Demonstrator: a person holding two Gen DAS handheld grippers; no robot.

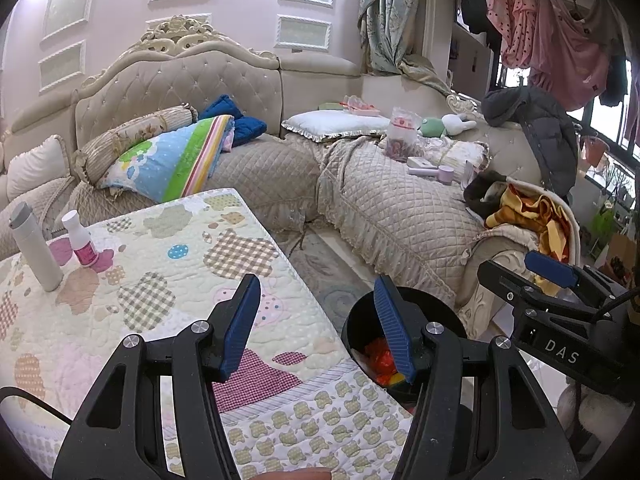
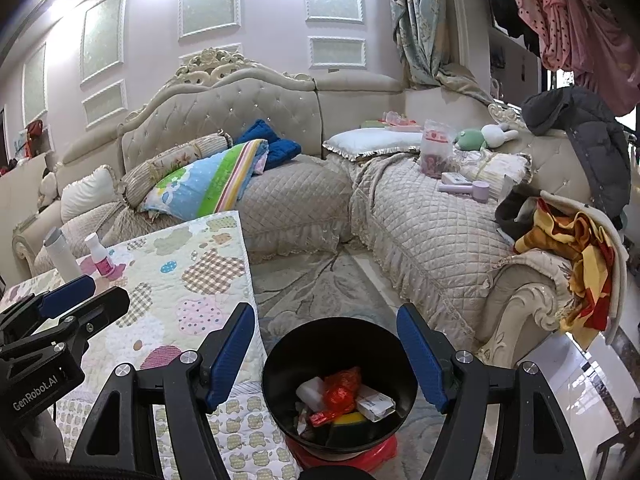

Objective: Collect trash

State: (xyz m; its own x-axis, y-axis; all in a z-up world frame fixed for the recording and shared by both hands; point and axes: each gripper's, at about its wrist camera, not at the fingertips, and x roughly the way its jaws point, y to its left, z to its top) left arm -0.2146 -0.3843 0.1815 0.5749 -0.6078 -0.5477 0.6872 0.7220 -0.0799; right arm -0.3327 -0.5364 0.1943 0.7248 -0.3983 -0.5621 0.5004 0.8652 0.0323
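Observation:
A black round bin (image 2: pixel 340 364) stands on the floor at the table's corner, also in the left wrist view (image 1: pixel 362 320). It holds a red crumpled wrapper (image 2: pixel 340 392), a white block (image 2: pixel 312 392), a small white box (image 2: pixel 374 402) and a yellow sponge (image 2: pixel 350 418). My right gripper (image 2: pixel 326 356) is open and empty, just above the bin. My left gripper (image 1: pixel 316 328) is open and empty, over the table's corner beside the bin. Each gripper shows in the other's view: the right one (image 1: pixel 552 280), the left one (image 2: pixel 64 300).
A table with a patchwork quilt (image 1: pixel 180 280) carries a white flask (image 1: pixel 34 248) and a small pink-labelled bottle (image 1: pixel 82 244) at its far left. A beige corner sofa (image 2: pixel 420 232) with pillows, blankets and toys lies behind. A rug (image 2: pixel 320 288) covers the floor.

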